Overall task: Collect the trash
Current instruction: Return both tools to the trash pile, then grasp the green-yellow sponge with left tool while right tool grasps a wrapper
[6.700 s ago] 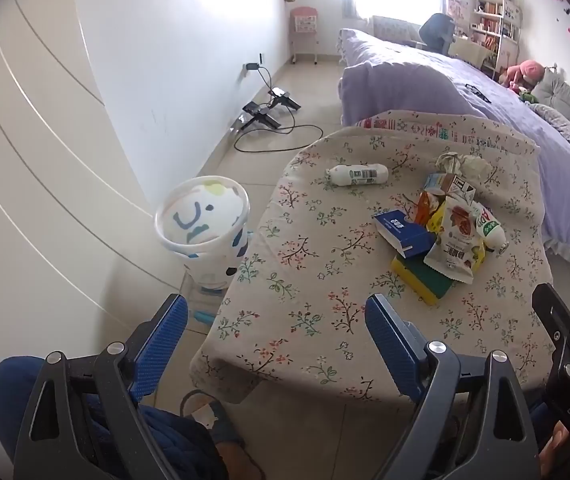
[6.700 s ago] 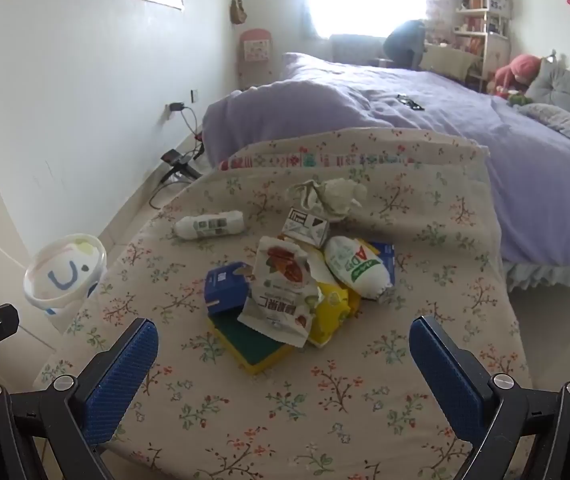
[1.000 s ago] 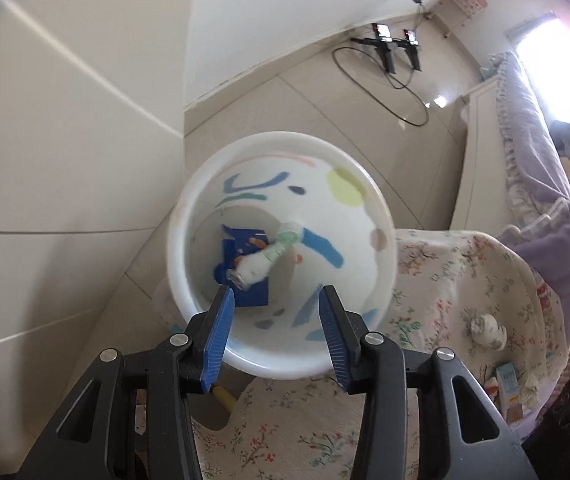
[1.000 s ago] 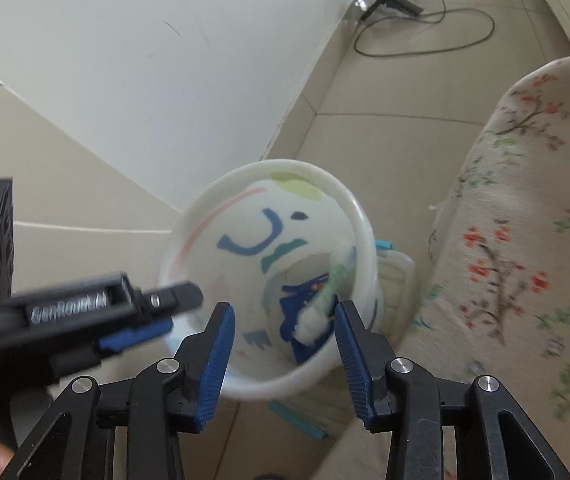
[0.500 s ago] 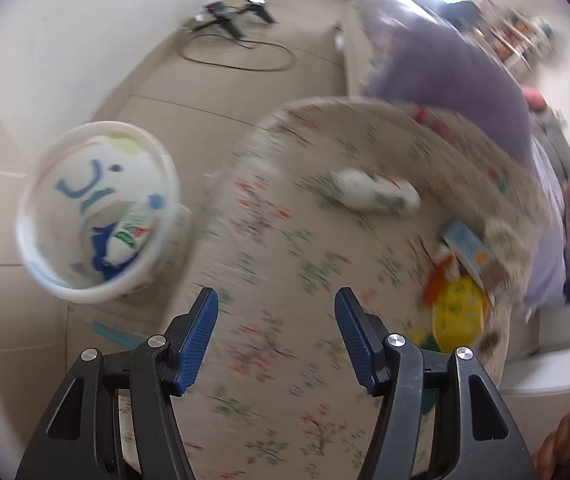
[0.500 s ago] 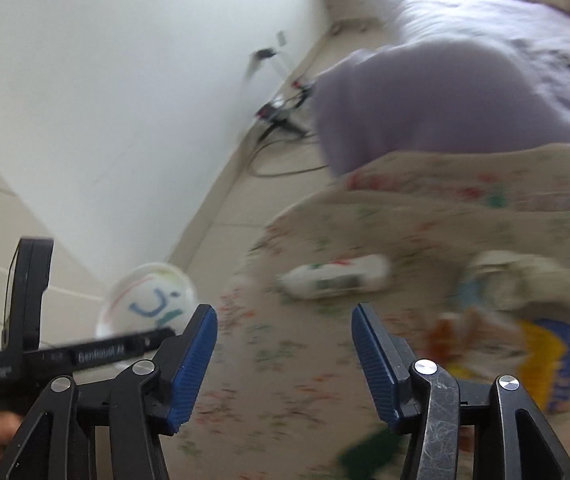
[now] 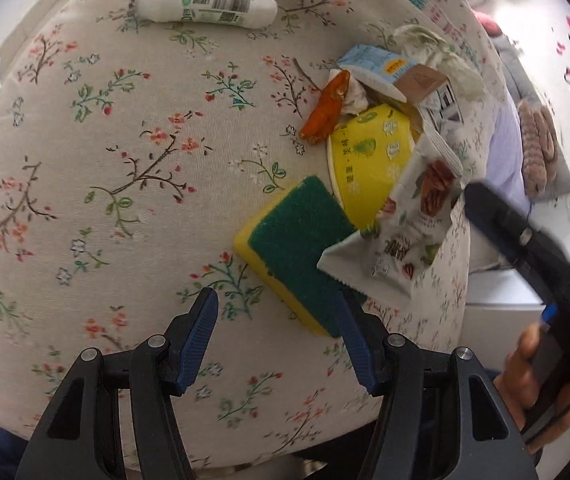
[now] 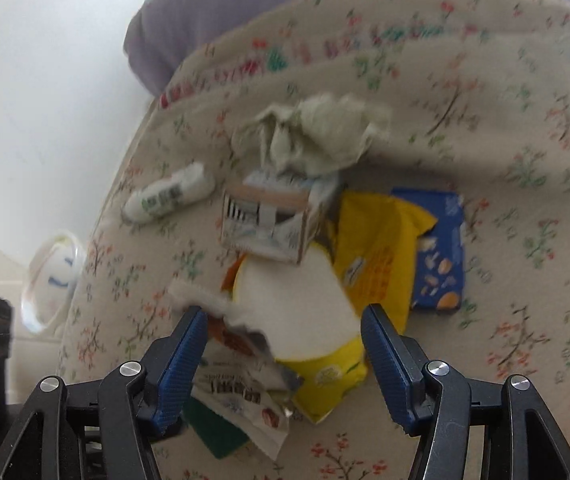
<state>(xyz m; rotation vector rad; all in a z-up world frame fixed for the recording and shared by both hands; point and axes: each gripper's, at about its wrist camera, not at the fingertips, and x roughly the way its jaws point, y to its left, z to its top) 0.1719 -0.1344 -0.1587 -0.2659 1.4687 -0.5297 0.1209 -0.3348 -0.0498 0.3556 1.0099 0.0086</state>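
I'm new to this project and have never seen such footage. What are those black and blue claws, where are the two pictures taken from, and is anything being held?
A person holds a two-finger gripper in each hand, each with a camera looking along its blue fingers. One picture is from the left gripper, open and empty; the other from the right gripper, opening and empty. Below lies a flowered tablecloth with trash: white bottle, green sponge, yellow cup, snack wrapper, crumpled tissue.

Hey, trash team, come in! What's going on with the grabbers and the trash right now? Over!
Left hand-held gripper open, empty, at the sponge. Right hand-held gripper opening over the yellow cup, nothing held. Wrapper lies over both.
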